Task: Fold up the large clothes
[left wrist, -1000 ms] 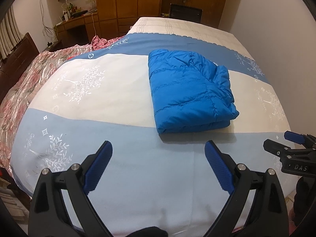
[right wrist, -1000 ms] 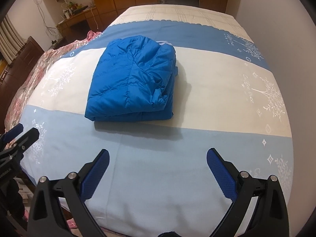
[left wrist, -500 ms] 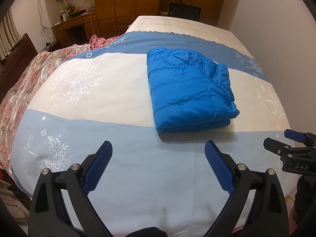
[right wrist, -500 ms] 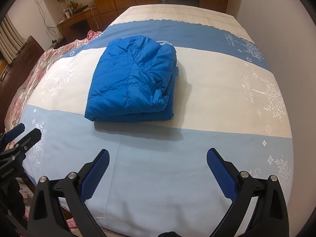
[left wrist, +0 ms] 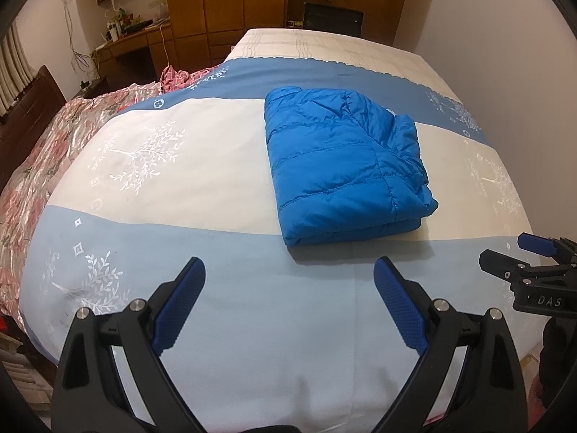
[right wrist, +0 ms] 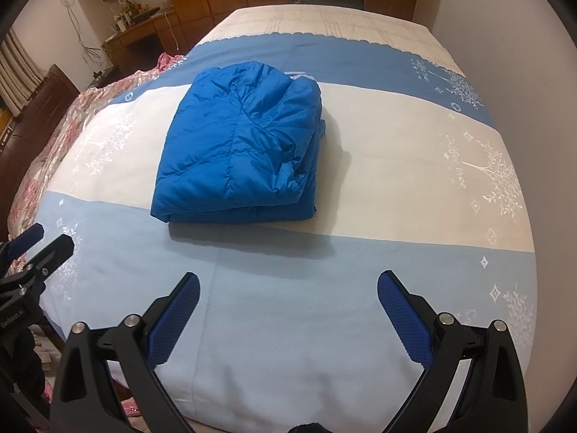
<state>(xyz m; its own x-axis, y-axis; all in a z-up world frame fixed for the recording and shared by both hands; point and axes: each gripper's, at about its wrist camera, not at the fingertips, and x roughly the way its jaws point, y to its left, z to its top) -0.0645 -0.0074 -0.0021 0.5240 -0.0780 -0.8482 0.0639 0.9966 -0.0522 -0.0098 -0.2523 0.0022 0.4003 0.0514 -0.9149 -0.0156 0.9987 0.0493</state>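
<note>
A blue puffer jacket (left wrist: pixel 342 166) lies folded into a thick rectangle on the white band of the bed cover; it also shows in the right wrist view (right wrist: pixel 241 151). My left gripper (left wrist: pixel 288 285) is open and empty, held above the light-blue band short of the jacket. My right gripper (right wrist: pixel 288 288) is open and empty, also short of the jacket. The right gripper shows at the right edge of the left wrist view (left wrist: pixel 530 274). The left gripper shows at the left edge of the right wrist view (right wrist: pixel 32 249).
The bed (left wrist: pixel 180 166) has a striped blue and white cover. A pink floral quilt (left wrist: pixel 43 151) lies along its left side. A white wall (left wrist: pixel 512 54) runs close on the right. Wooden wardrobes (left wrist: pixel 234 0) and a desk (left wrist: pixel 133 43) stand beyond the bed.
Both grippers stay open and nearly still. The views have shifted very slightly. The jacket has not moved.
</note>
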